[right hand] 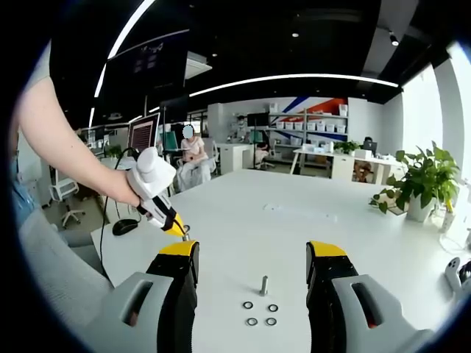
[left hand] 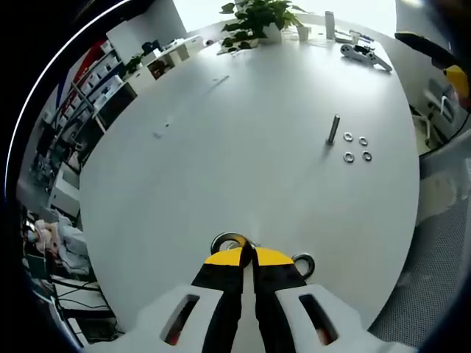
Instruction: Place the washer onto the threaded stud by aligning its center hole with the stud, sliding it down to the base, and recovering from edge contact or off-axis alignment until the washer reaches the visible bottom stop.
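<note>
A short threaded stud (left hand: 334,129) stands upright on the white round table (left hand: 221,162), with several small washers (left hand: 357,147) lying flat around its near side. My left gripper (left hand: 246,251) is low over the table's near edge, jaws shut, well short of the stud. Two larger metal rings (left hand: 228,241) (left hand: 303,261) lie right by its tips; I cannot tell whether one is pinched. In the right gripper view the stud (right hand: 263,285) and washers (right hand: 261,314) sit below and ahead of my right gripper (right hand: 254,254), which is open and holds nothing. A hand holds the left gripper (right hand: 165,213) at the left.
A potted plant (left hand: 257,22) (right hand: 427,180) and a grey hand tool (left hand: 364,55) stand at the table's far side. A black mouse (right hand: 125,226) with a cable lies near the table's left edge. A person (right hand: 193,151) sits at desks behind, with shelves beyond.
</note>
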Motion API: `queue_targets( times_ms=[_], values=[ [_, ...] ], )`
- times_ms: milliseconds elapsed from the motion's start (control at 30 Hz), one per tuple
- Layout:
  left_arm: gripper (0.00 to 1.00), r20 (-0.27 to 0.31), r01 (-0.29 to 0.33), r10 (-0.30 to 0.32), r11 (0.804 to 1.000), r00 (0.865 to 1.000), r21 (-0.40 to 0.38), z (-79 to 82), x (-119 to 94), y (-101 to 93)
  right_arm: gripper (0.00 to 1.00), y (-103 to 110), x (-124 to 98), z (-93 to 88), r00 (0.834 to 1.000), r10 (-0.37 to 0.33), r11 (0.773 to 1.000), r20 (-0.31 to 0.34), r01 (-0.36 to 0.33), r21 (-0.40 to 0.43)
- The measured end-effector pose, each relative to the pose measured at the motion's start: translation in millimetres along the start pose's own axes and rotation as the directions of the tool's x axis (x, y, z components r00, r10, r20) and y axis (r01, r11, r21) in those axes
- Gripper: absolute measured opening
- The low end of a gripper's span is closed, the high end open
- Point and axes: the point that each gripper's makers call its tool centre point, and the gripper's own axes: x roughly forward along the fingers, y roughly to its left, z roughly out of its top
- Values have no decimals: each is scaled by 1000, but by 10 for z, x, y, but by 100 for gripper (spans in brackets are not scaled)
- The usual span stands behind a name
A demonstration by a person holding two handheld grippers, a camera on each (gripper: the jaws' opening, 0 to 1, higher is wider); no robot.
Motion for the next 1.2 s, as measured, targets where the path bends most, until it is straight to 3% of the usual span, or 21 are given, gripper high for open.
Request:
queue_targets(
  times_ms=[1200],
  values=[
    [2, -39, 0, 1, 1000, 999, 27, -51, 44, -16, 61, 9, 0, -9, 1000, 5, 1000, -4, -5, 8]
  ],
)
